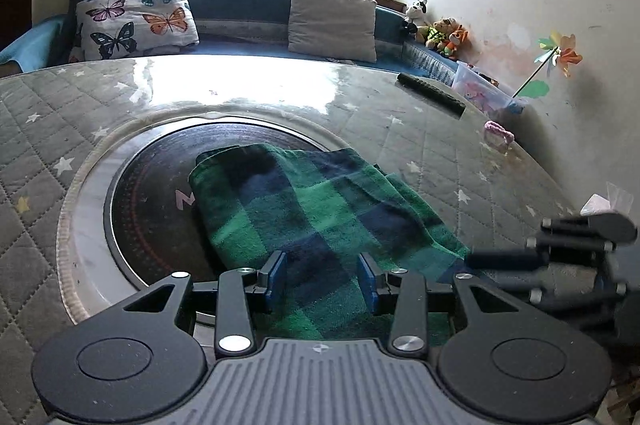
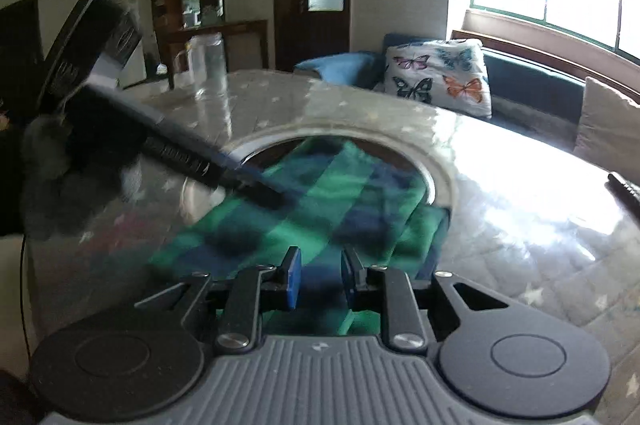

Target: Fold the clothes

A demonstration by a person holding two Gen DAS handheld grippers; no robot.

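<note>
A green and blue plaid cloth [image 1: 320, 209] lies folded on the table, partly over a dark round inset [image 1: 152, 209]. My left gripper [image 1: 325, 275] is open just above the cloth's near edge, blue pads on either side, holding nothing. My right gripper [image 2: 318, 279] is open above the same cloth [image 2: 320, 201] at its near edge, also empty. The right gripper shows blurred at the right edge of the left wrist view [image 1: 576, 245]. The left gripper shows blurred in the right wrist view [image 2: 224, 165], its tip over the cloth's left part.
The table [image 1: 420, 153] has a quilted star-pattern cover under clear plastic. A black remote [image 1: 432, 93], a pink item [image 1: 498, 135] and a plastic box [image 1: 484, 91] lie at its far right. A clear jar [image 2: 208, 65] stands at the far side. A sofa with pillows [image 1: 332, 21] runs behind.
</note>
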